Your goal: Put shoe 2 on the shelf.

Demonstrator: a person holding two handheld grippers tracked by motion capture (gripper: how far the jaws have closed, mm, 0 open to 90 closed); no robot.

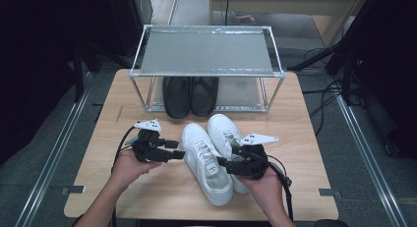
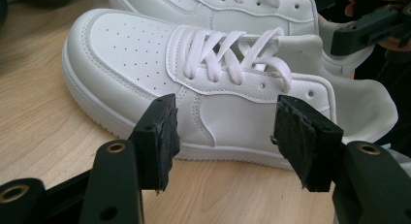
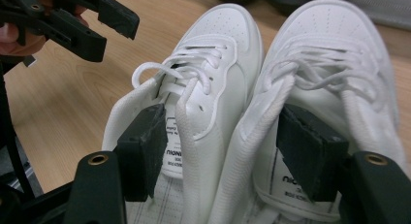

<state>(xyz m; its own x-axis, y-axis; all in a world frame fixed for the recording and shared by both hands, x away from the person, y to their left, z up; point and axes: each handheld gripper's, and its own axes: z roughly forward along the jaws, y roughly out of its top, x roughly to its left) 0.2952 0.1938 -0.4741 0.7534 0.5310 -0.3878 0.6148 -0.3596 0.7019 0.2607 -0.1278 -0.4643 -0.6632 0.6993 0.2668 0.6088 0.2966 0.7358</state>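
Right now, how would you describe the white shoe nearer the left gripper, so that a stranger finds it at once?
On the wooden table, in front of the metal rack, two white sneakers lie side by side. Take the left sneaker, beside the left gripper; its heel reaches closer to the person than the other sneaker.

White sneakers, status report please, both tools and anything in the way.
Left tool open beside left sneaker. Right tool open, one jaw inside each sneaker's collar, right sneaker alongside. Black shoes on rack lower shelf, nothing blocking.
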